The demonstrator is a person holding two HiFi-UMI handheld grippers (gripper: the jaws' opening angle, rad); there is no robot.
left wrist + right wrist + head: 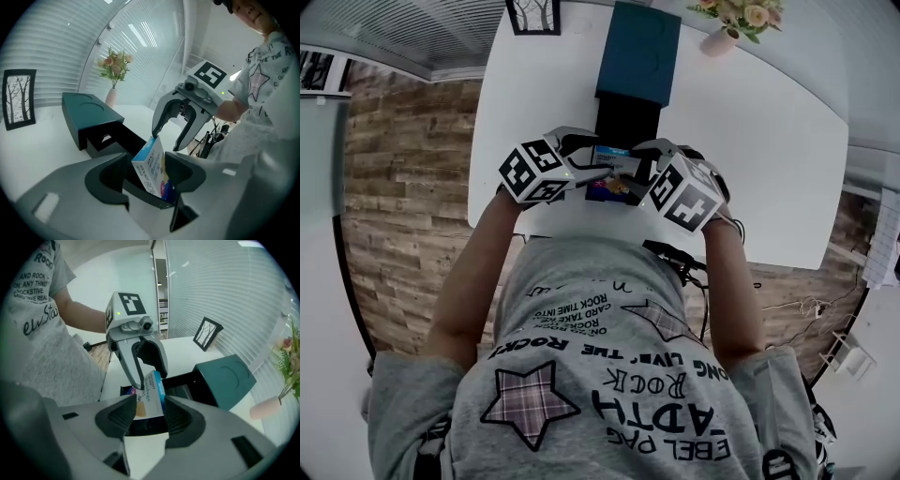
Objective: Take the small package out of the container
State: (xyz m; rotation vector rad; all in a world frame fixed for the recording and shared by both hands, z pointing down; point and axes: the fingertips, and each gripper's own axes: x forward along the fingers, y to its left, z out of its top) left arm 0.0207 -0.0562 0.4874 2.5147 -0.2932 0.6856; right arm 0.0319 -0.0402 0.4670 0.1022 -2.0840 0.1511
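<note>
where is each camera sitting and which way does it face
head view: on the person's head, facing steeply down at the table; shirt, forearms, left gripper, right gripper show.
left gripper view: on the left gripper, along its open jaws; small package between, right gripper opposite.
right gripper view: on the right gripper, facing back; jaws grip the small package.
shared: both gripper views show the container and shirt.

A white bench (769, 169) fills the upper middle of the head view, above a brown, brick-patterned floor (403, 169). A black-framed picture (532, 16) of bare trees stands at its top edge. A pink vase (718, 41) of flowers (742, 13) sits upper right.
</note>
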